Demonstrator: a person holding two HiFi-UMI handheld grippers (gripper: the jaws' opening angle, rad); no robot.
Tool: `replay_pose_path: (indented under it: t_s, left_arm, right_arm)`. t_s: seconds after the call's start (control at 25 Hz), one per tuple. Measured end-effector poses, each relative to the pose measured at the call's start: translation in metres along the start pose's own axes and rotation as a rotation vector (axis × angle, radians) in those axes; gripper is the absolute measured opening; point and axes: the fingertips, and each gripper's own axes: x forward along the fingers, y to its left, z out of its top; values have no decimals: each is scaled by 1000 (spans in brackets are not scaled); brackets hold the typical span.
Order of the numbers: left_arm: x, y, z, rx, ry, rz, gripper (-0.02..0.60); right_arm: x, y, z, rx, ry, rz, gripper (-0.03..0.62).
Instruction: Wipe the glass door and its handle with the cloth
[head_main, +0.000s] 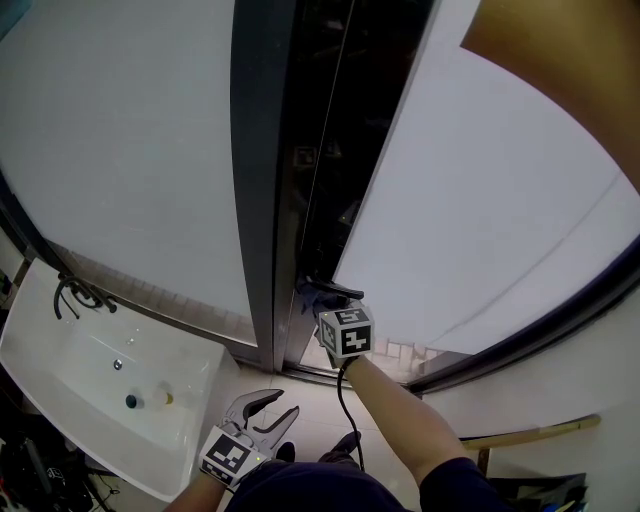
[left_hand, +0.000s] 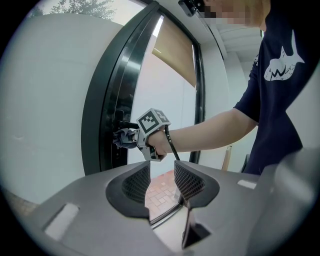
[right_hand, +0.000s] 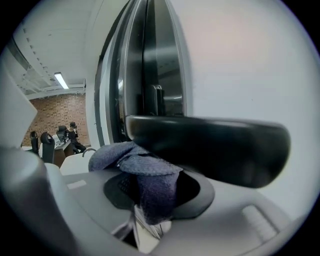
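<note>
R gripper (head_main: 322, 297) has its jaws clamped on the dark blue cloth (right_hand: 146, 176), which is bunched up against the black handle (right_hand: 210, 147) of the glass door (head_main: 480, 200), w/ the dark door frame (head_main: 262, 180) just left of the handle. L gripper (head_main: 268, 405) hangs well below the handle and clear of the door, jaws spread w/ nothing between them. White sink (head_main: 60, 350) is well left of the handle and lower in the head view.
</note>
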Motion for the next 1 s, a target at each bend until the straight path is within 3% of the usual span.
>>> replay_pose_path:
  t_s: [0.28,0.44,0.6,1.0]
  left_arm:
    - [-3,-1,-1,-7,-1,4,146]
    - [-3,-2,2,-7,-9,5,146]
    - [-5,3,1,-7,-3,12,146]
    - [-8,15,-3,-22,10,40,146]
  right_arm:
    - [-3,-14,-20,33,46,-29,141]
    - [-6,-33,-62,72,119,-62,141]
    - [-13,-37,-92,125,121,-49,143]
    - [19,-14,-65,286,8,36,143]
